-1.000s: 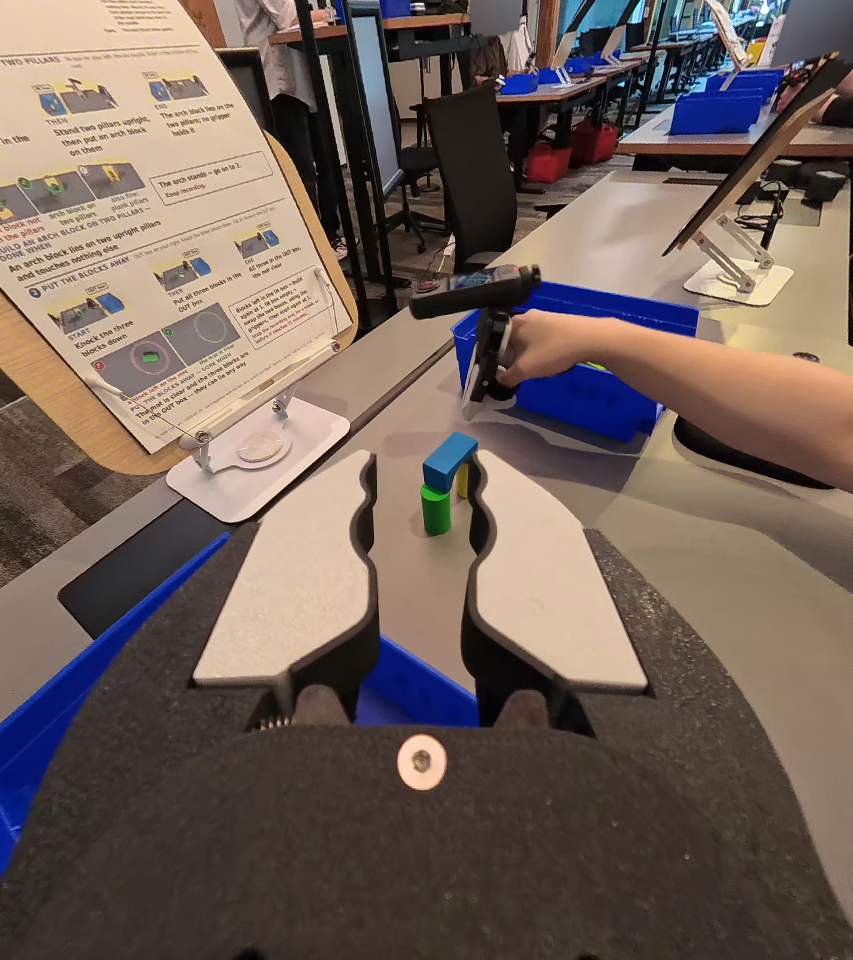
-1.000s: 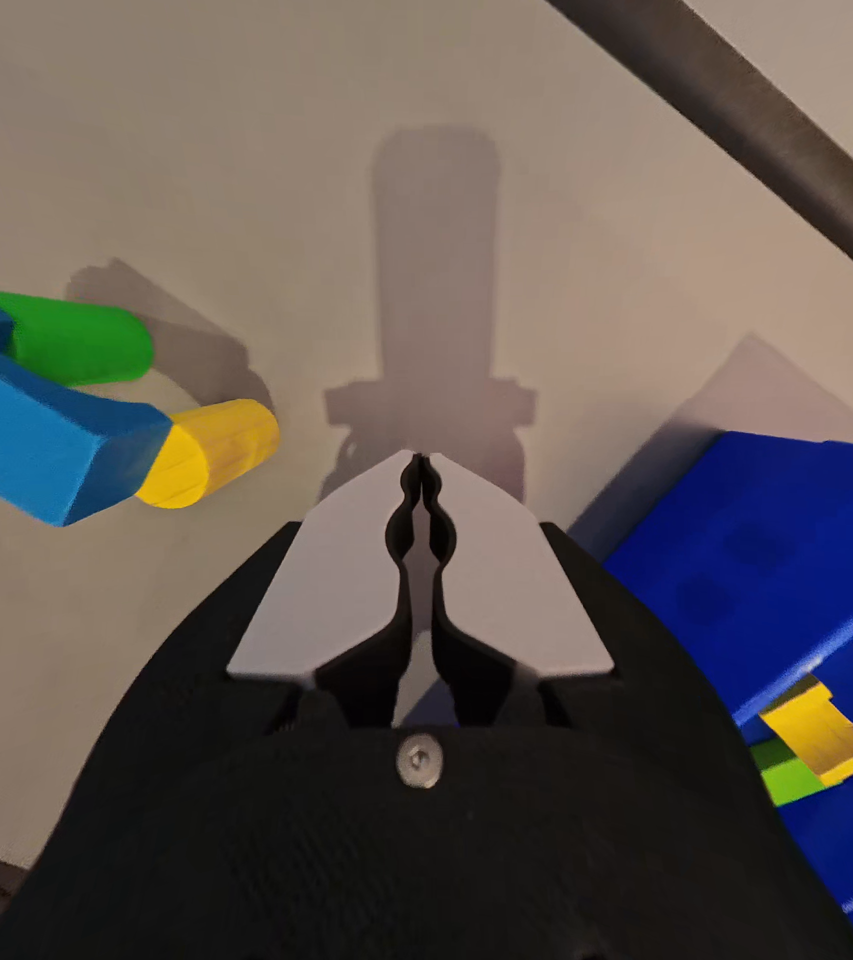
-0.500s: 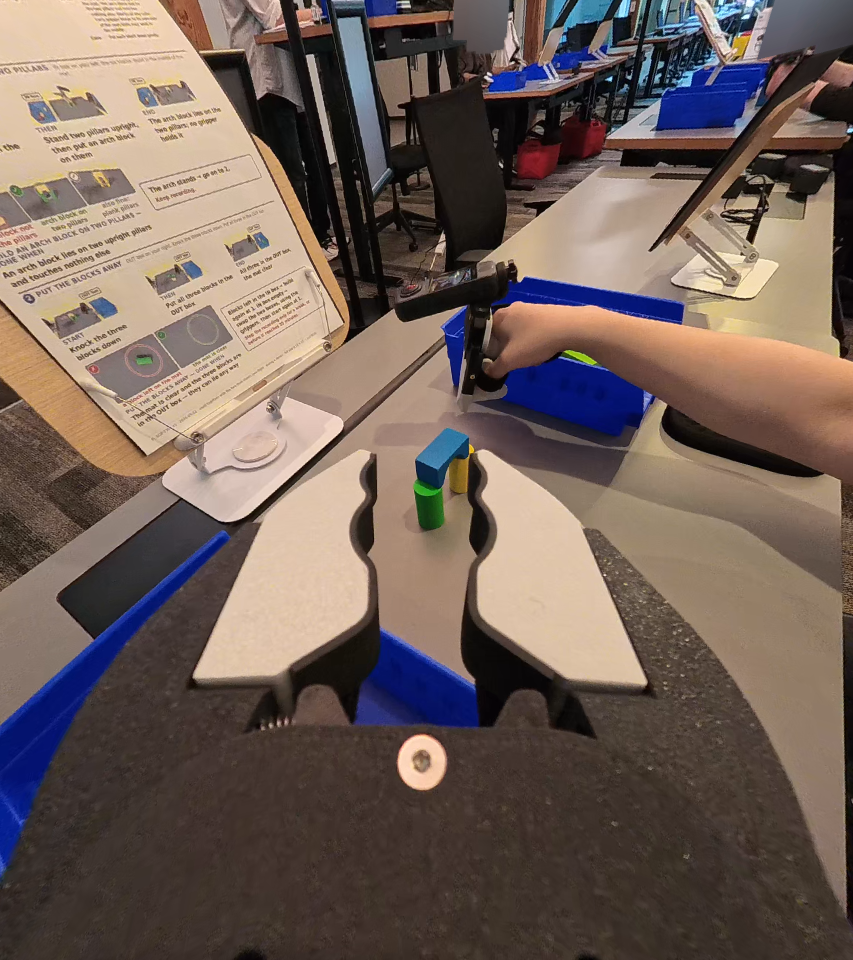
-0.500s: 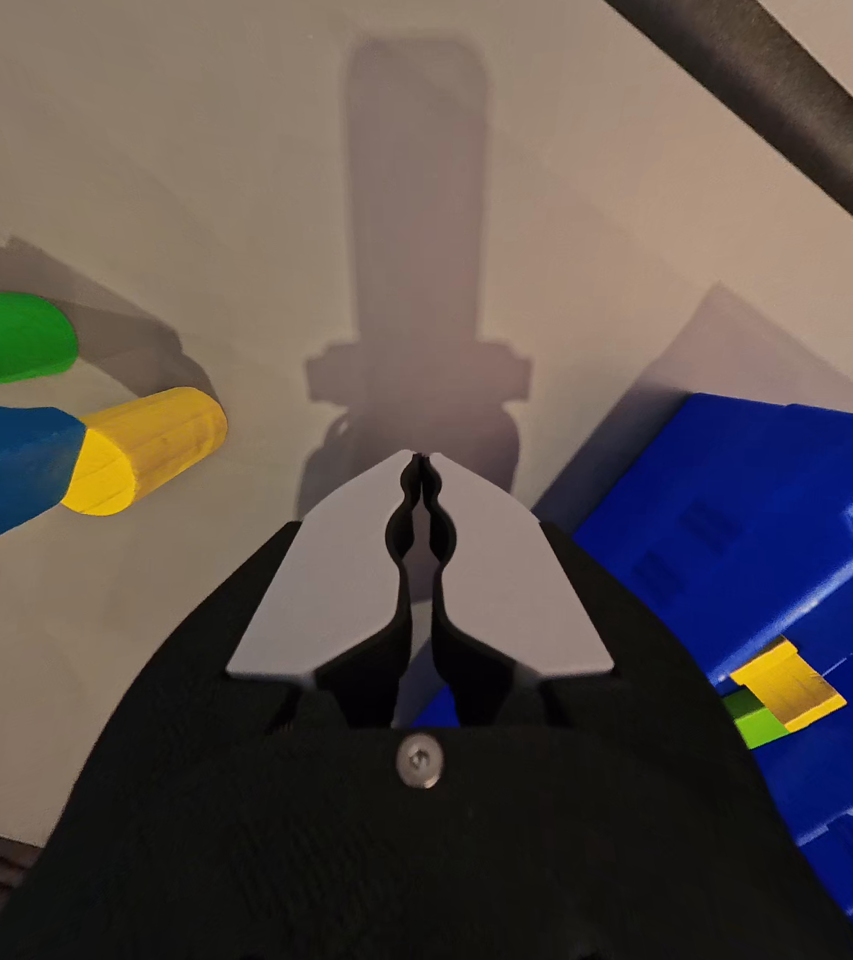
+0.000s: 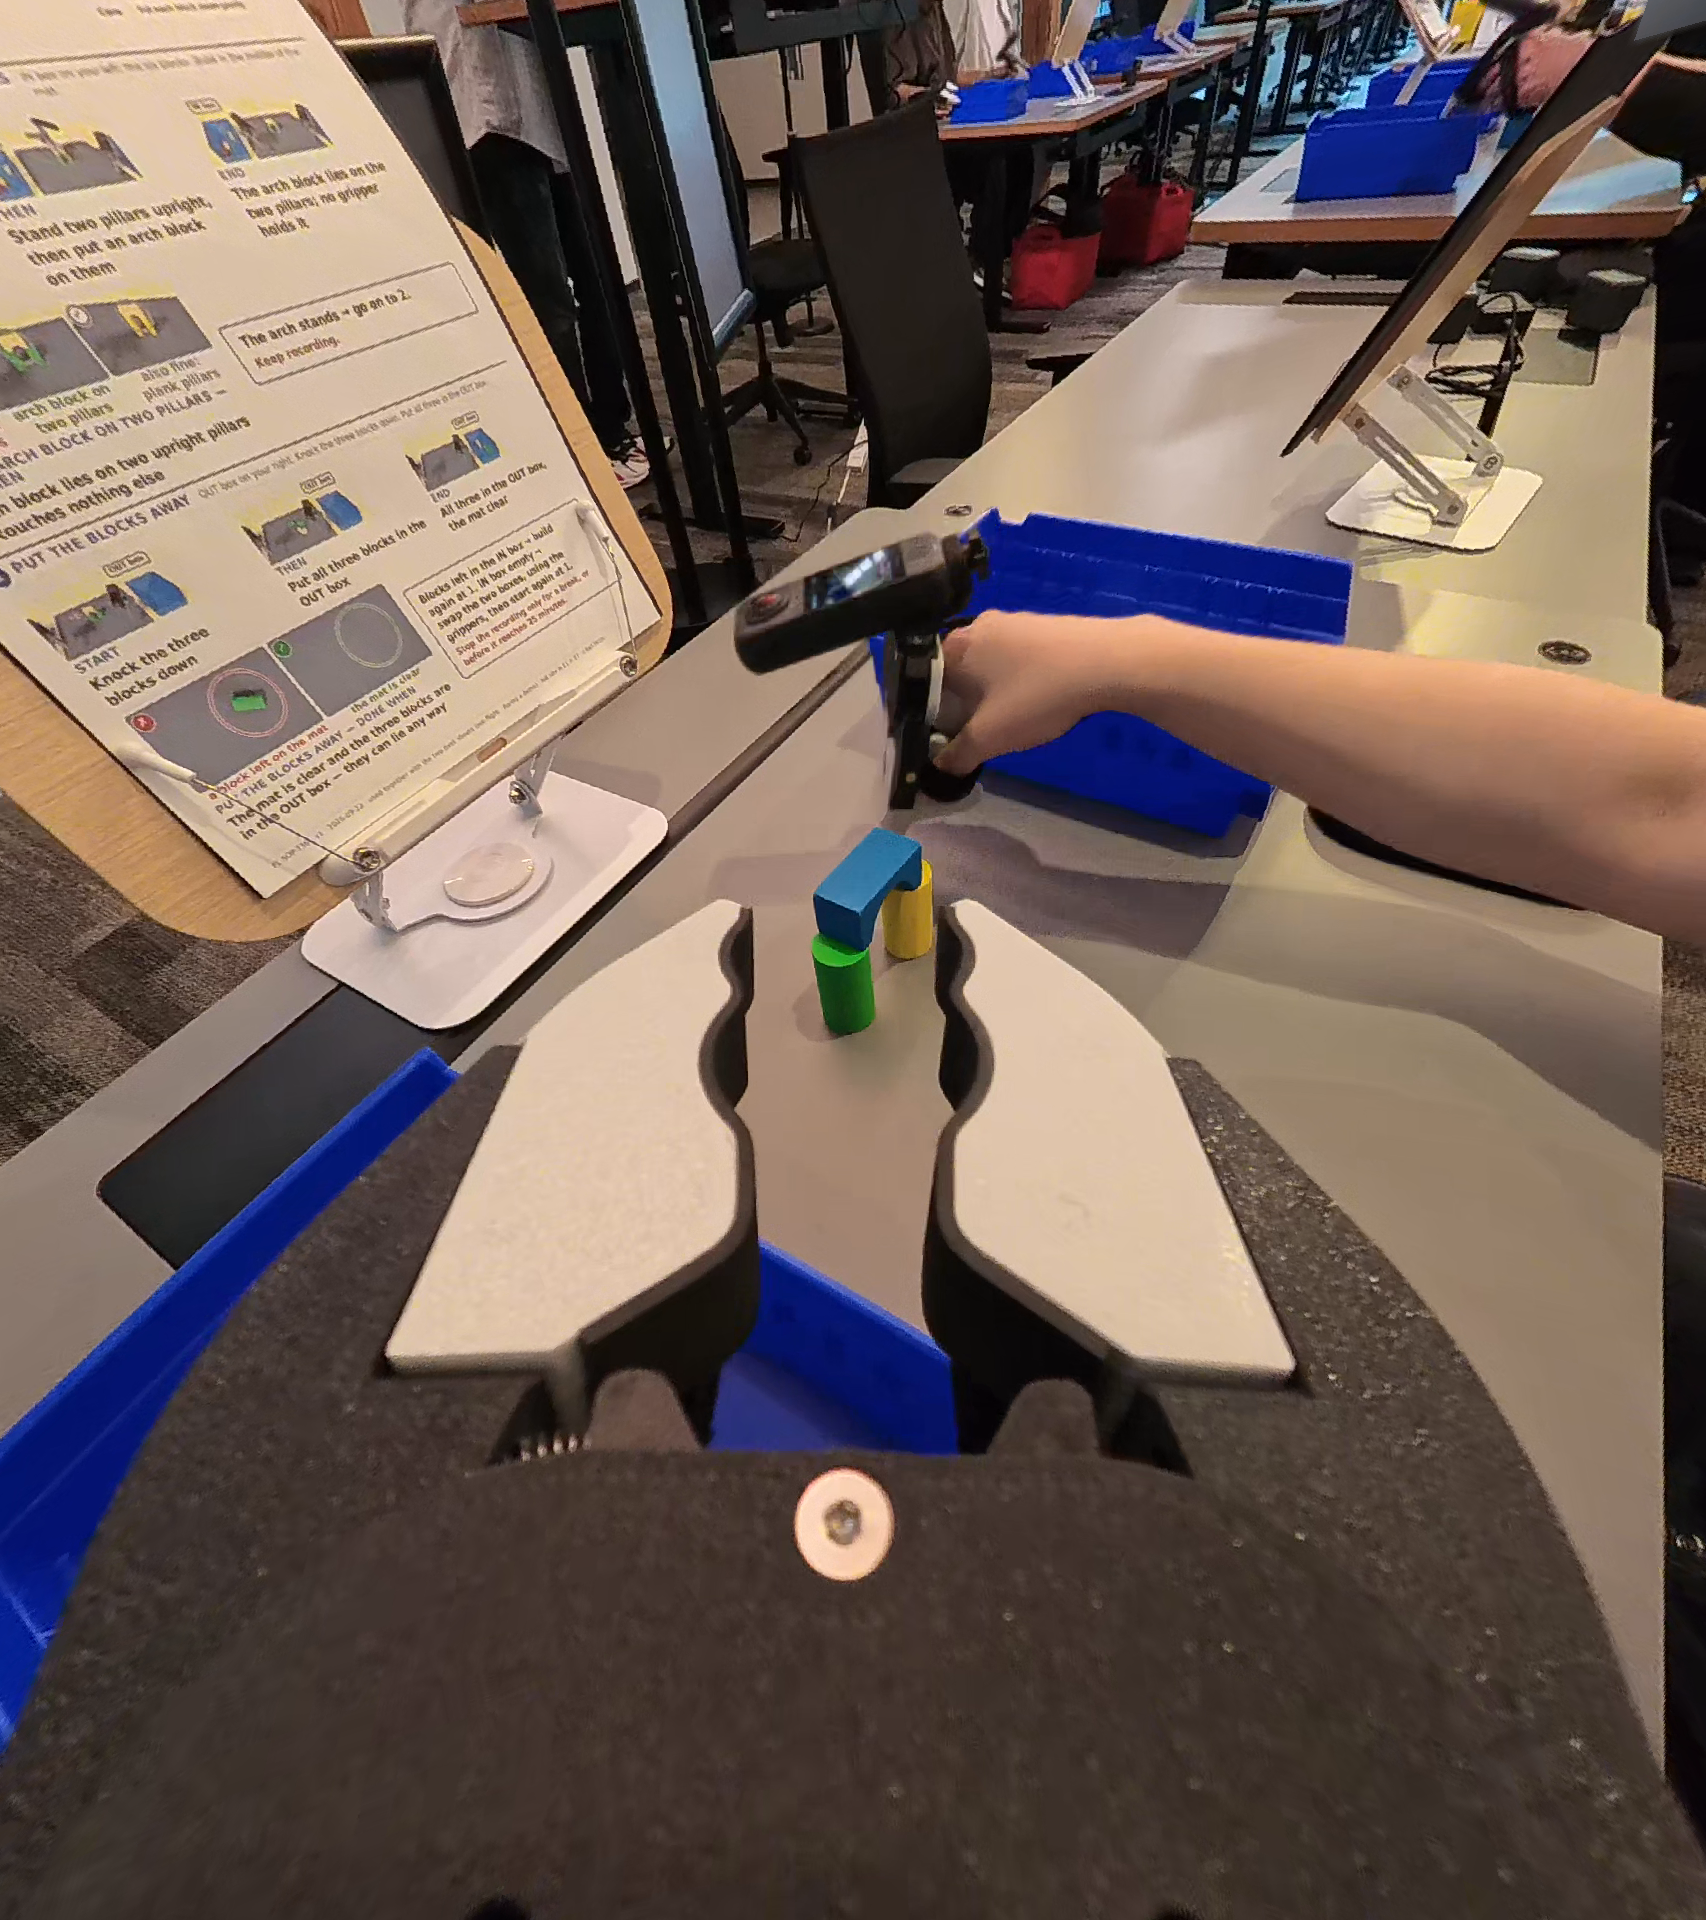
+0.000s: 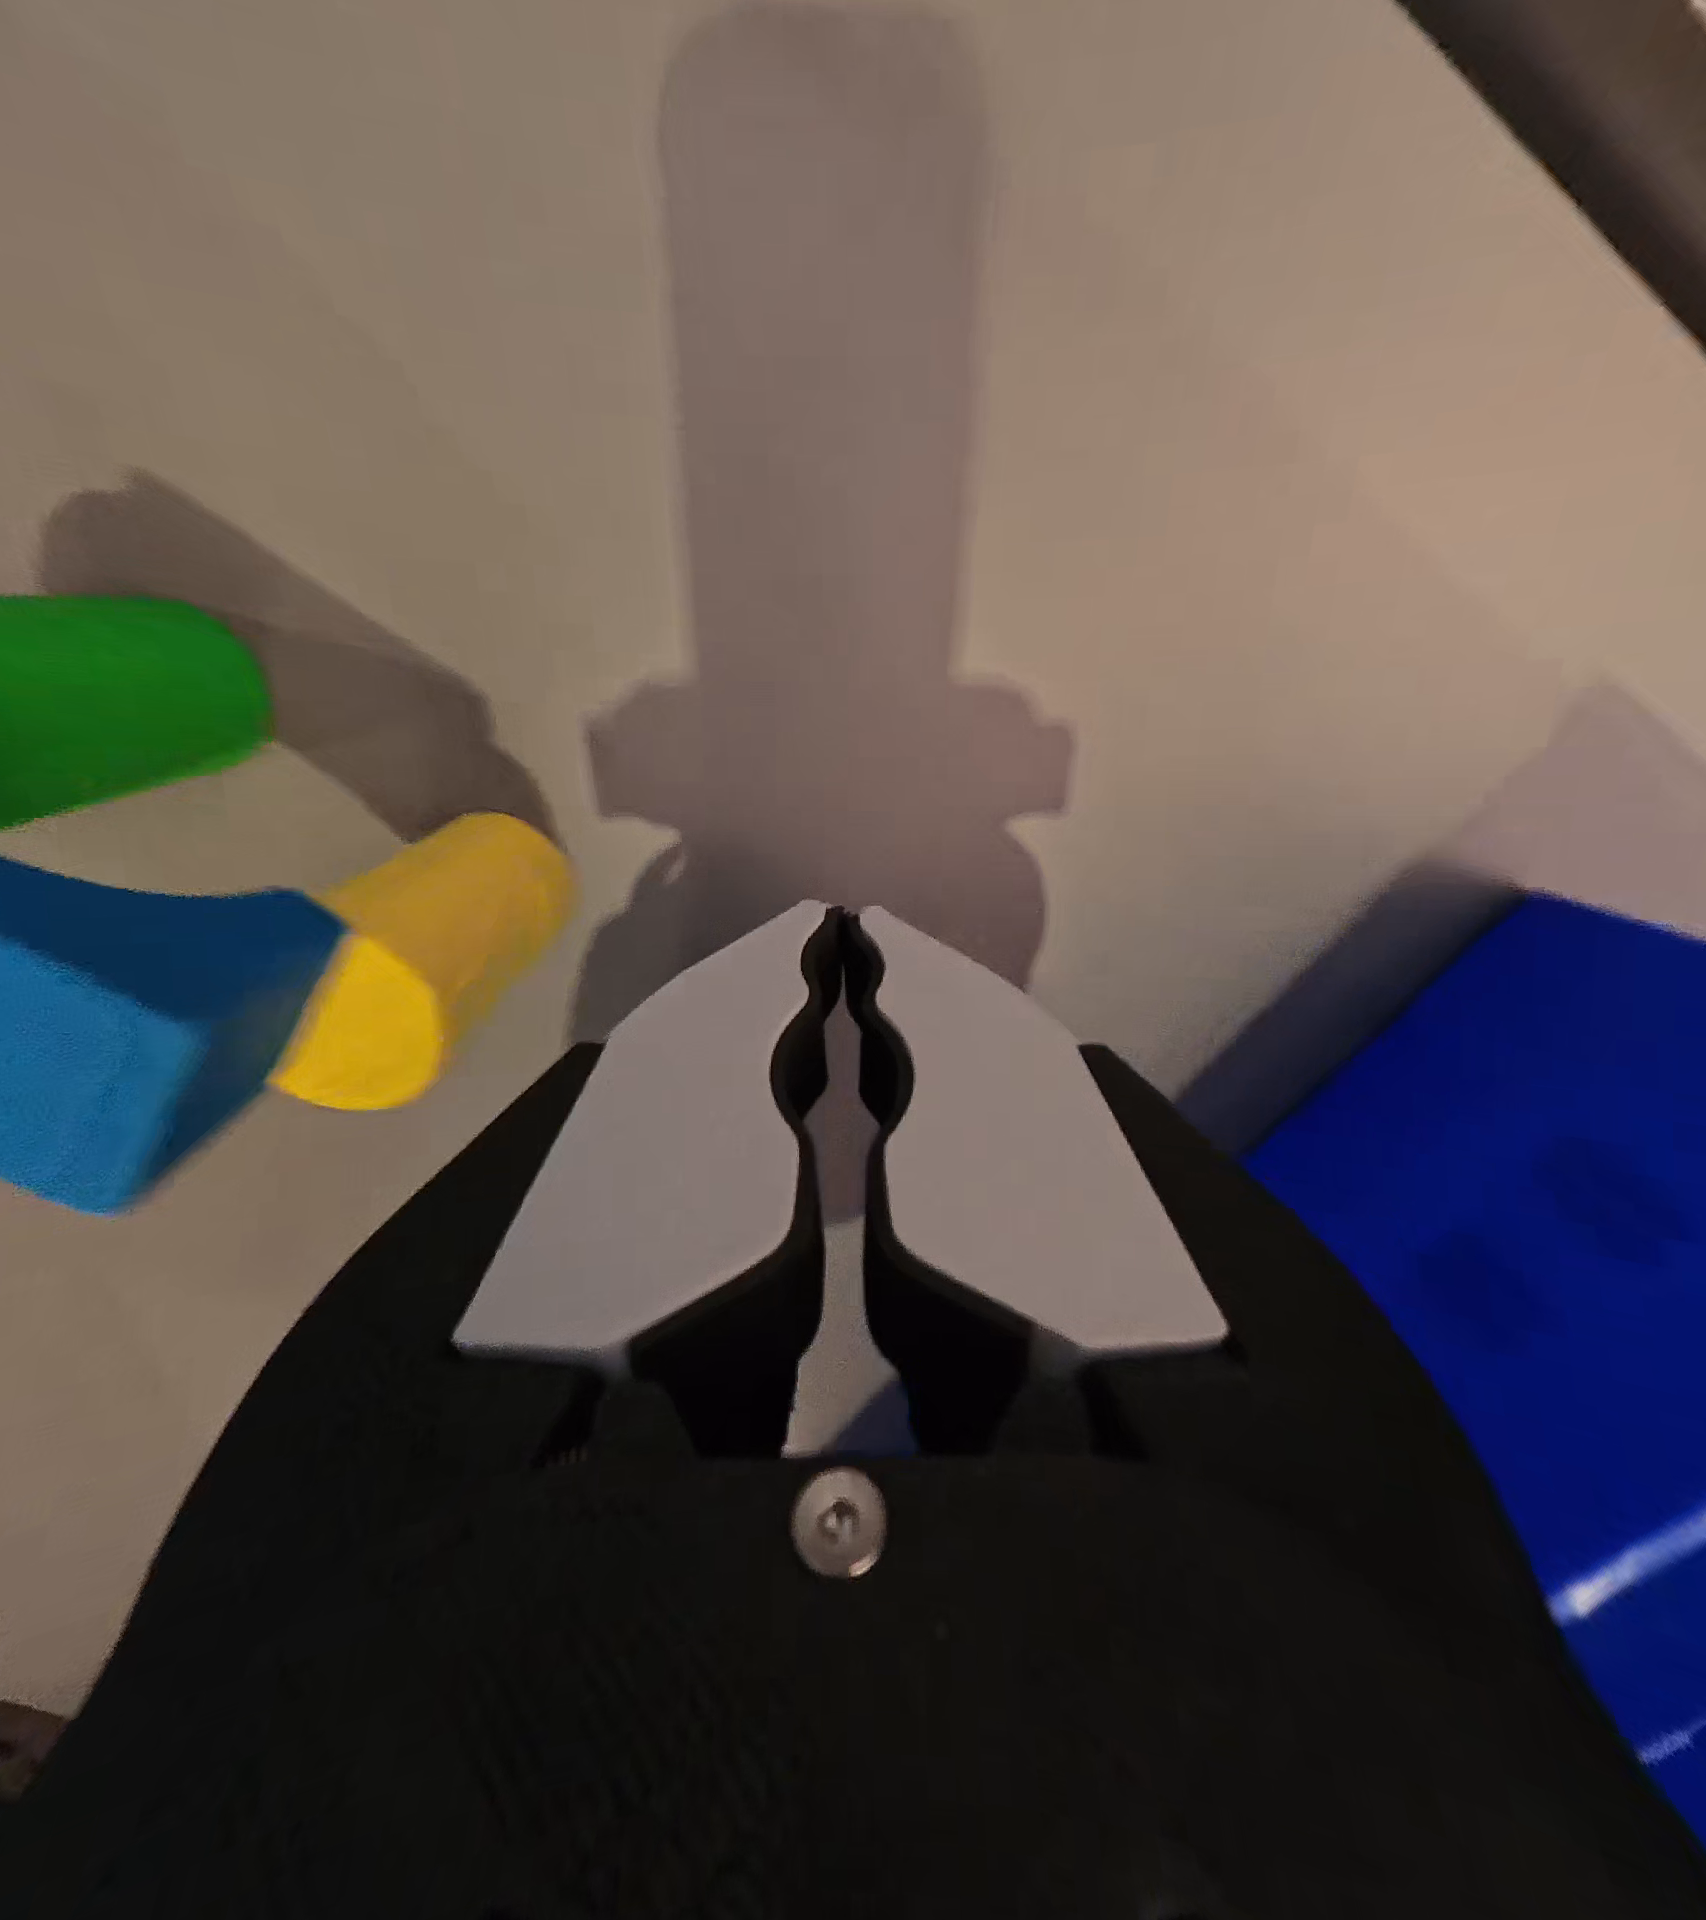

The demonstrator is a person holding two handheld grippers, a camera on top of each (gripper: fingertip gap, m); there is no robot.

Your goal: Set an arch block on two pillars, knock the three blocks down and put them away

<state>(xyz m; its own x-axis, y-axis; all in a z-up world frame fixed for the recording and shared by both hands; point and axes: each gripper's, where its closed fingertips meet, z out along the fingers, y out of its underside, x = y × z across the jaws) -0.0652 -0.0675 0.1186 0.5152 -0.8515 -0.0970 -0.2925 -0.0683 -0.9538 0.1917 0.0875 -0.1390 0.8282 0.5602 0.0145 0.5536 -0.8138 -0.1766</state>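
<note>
Since the blue wooden arch block (image 5: 868, 881) already rests across the green cylindrical pillar (image 5: 845, 983) and the yellow cylindrical pillar (image 5: 908, 918), we judge knocking down comes next. The arch stands on the grey worktop (image 5: 1296, 1039), just left of our right gripper (image 6: 841, 916), whose jaws are pressed together and empty. Our left gripper (image 5: 841, 971), jaws apart and empty, sits farther back. The arch's long axis runs from green pillar towards the right gripper; both pillars stand upright.

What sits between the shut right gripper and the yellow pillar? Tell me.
Nothing: the right wrist view shows only bare table between the right gripper and the yellow pillar, which still carries the blue arch.
</note>
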